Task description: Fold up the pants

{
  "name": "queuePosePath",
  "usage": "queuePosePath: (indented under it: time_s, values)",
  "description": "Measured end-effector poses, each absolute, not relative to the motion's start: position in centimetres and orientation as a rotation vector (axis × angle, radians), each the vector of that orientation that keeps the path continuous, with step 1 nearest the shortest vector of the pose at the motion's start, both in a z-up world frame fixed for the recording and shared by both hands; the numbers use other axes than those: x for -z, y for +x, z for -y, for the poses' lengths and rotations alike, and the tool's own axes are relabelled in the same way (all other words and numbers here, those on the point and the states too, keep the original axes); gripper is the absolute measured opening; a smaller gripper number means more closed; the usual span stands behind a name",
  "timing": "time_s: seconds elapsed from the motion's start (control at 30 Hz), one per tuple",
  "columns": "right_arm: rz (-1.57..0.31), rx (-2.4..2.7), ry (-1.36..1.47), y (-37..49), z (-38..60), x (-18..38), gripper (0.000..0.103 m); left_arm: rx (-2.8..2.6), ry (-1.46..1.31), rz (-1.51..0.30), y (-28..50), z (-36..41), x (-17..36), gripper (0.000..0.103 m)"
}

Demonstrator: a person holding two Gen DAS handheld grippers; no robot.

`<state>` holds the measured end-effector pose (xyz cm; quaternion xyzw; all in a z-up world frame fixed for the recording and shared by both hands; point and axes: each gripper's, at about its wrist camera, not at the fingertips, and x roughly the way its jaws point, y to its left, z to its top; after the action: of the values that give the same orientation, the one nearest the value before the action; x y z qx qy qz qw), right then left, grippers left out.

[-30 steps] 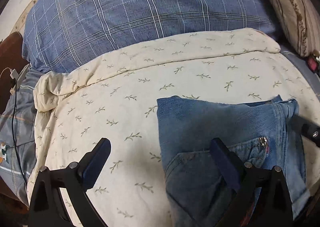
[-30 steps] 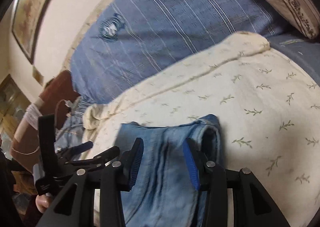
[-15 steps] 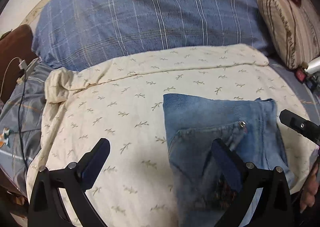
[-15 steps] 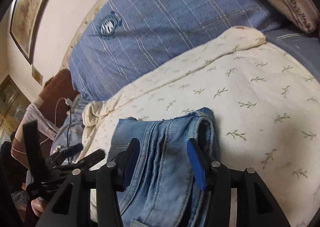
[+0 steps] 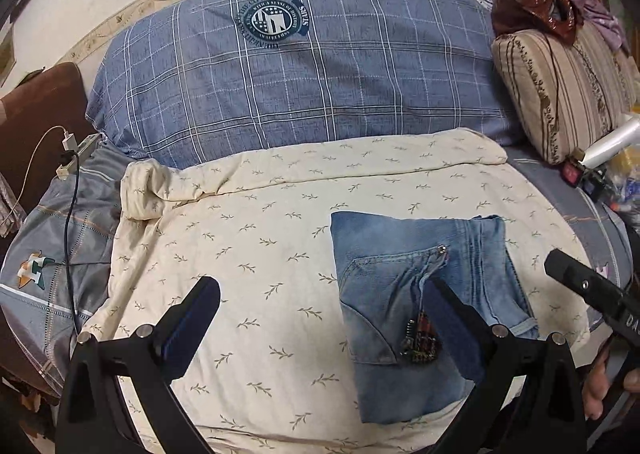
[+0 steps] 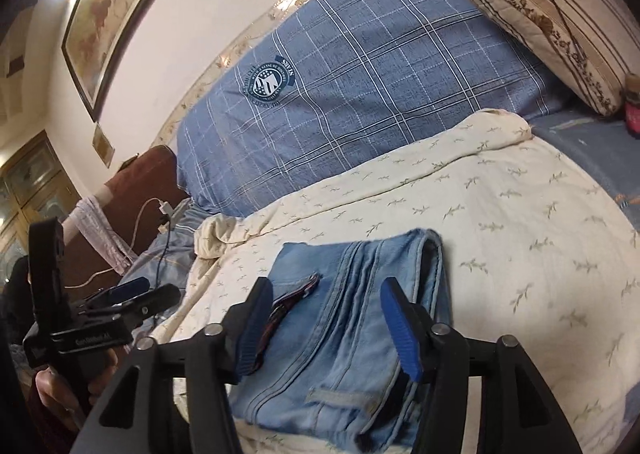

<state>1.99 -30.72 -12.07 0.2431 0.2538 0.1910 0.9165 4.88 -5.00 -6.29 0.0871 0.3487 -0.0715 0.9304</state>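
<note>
While angled down, left gripper (image 5: 320, 328), right gripper (image 6: 326, 324), apart

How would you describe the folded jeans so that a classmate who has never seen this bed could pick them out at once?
Start at the big blue plaid pillow at the head of the bed, then come down onto the cream blanket with small leaf sprigs. The jeans lie on it as a compact rectangle. They are the only denim there: faded blue, with a stitched back pocket facing up.

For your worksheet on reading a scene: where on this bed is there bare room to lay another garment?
Free: the cream sheet between the folded jeans and the crumpled sheet edge, and the strip towards the blue pillow. Crowded: the right edge beside the striped cushion.
</note>
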Motion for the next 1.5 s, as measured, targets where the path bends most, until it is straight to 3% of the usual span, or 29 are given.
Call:
queuePosePath:
  time_s: [1.5]
  values:
    - [-0.545,-0.265,0.251,1.9,25.3,12.5,0.066,0.087,0.148,-0.777,6.0,2.6,10.6,0.102]
